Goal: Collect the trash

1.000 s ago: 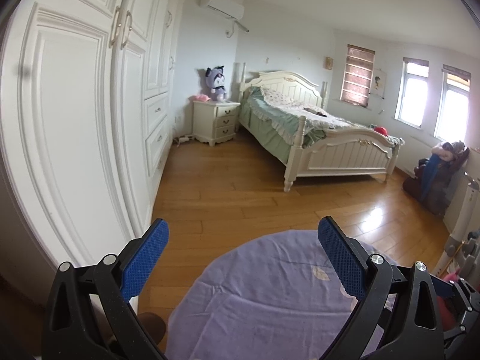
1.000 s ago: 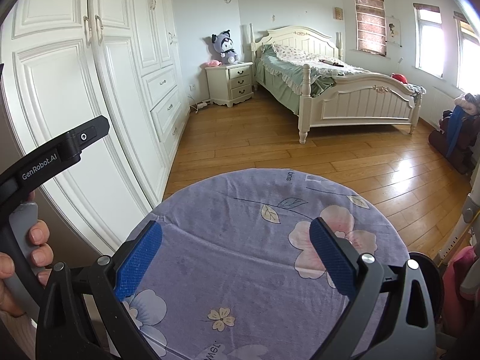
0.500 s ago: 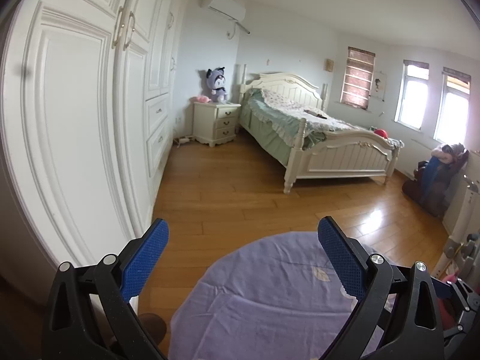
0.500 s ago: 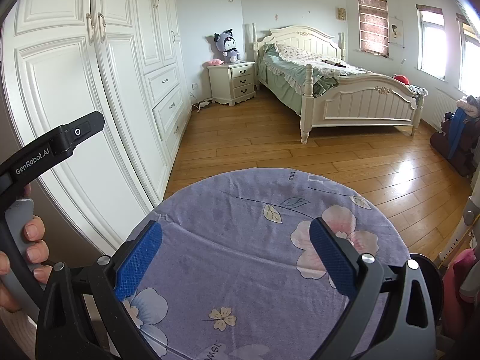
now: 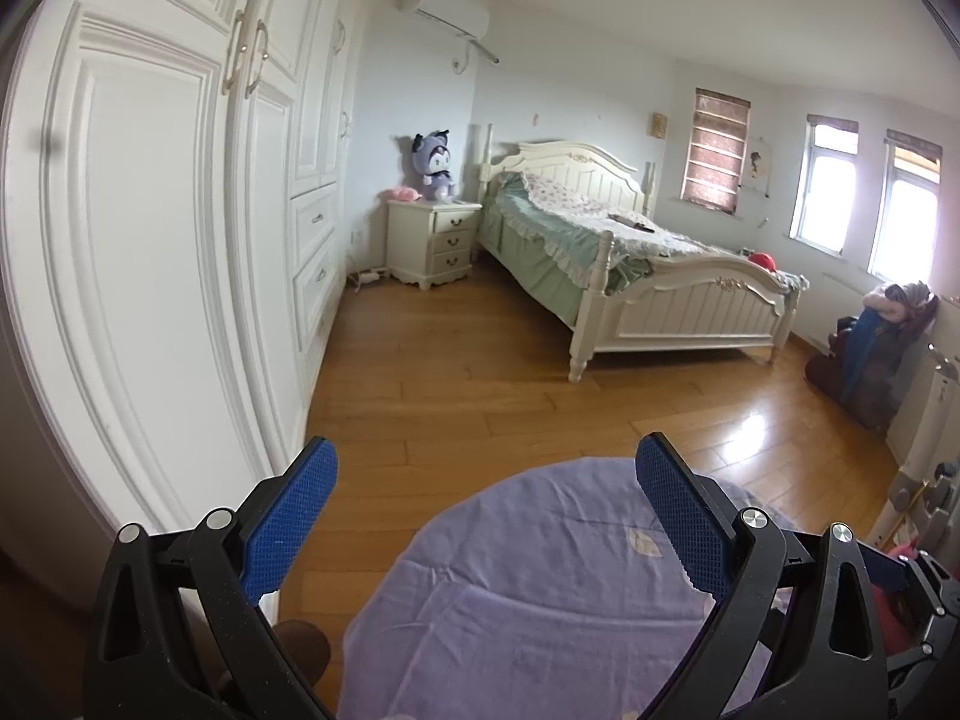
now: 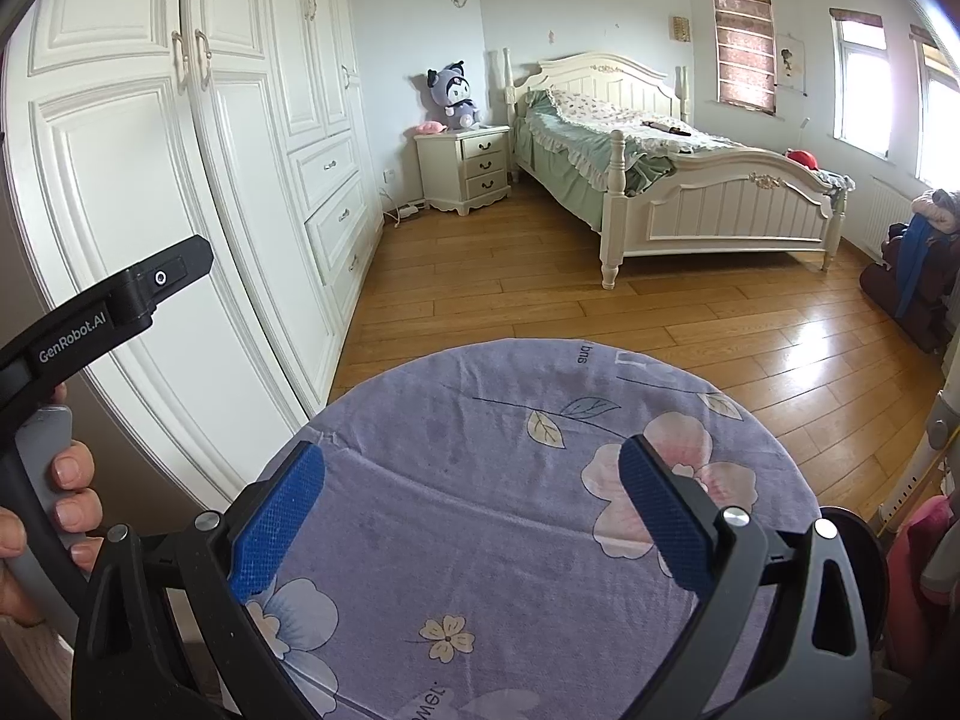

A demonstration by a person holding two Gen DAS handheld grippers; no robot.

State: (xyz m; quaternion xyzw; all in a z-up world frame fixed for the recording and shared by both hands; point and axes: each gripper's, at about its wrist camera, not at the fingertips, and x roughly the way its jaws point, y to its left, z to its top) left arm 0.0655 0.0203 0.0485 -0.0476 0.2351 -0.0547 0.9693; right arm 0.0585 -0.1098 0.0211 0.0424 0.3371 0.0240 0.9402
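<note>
Trash: none on show anywhere in either view, so I judge the collecting not yet begun and every step of it left to do. Left tongs (image 5: 486,516) spread wide and holding nothing above the near edge of the round tabletop (image 5: 540,612) under its lilac flowered cloth; right tongs (image 6: 474,516) likewise spread and bare over the same cloth, whose surface carries no litter that I can find. Wooden floor (image 6: 510,294), wardrobe (image 6: 180,210), bed (image 6: 690,186) and nightstand (image 6: 465,165) beyond: no wrapper, scrap or bin discernible among them.
</note>
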